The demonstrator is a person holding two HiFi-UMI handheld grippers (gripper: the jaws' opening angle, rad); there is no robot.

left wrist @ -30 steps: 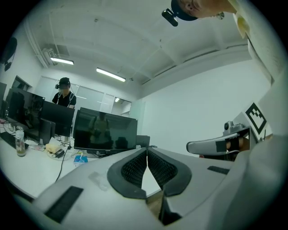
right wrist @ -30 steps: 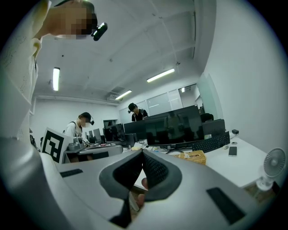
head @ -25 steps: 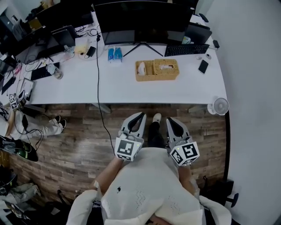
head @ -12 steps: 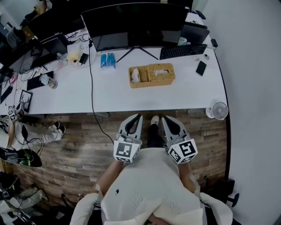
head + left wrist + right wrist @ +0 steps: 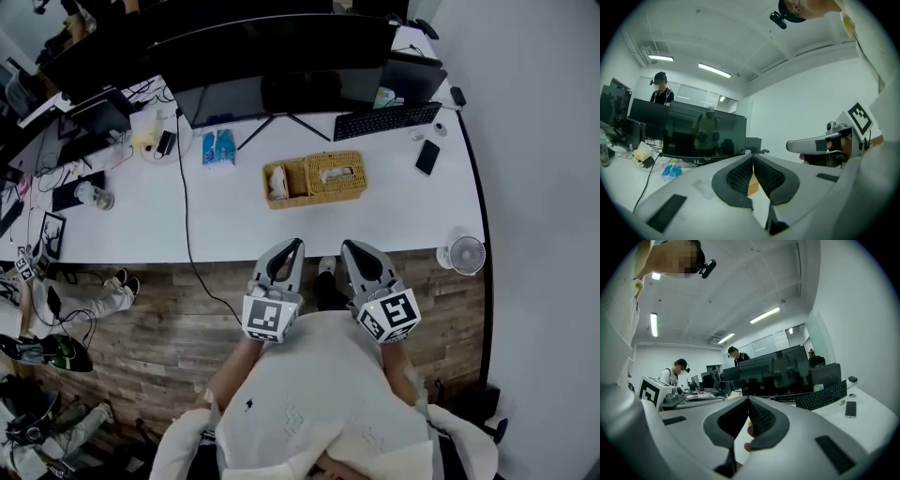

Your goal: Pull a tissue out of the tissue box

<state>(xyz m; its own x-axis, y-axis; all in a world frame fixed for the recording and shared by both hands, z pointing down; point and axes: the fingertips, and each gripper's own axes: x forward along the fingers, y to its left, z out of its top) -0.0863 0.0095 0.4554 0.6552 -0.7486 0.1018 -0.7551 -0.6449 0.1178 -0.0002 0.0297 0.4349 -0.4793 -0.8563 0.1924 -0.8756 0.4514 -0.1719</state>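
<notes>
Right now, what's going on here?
A person stands at a white desk with a gripper in each hand. The left gripper and right gripper are held close to the body near the desk's front edge, jaws shut on nothing. The wicker tissue box sits further in, untouched, a tissue showing at its slot.

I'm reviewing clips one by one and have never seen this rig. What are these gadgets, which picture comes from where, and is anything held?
A person holds a two-jaw tool in each hand. The head view looks down from their head at the left gripper and right gripper, near a white desk. The other two views ride on each tool and look along its jaws; both pairs are shut, holding nothing. On the desk sit a woven wicker tissue box, a black monitor, a black keyboard and a black phone.
</notes>
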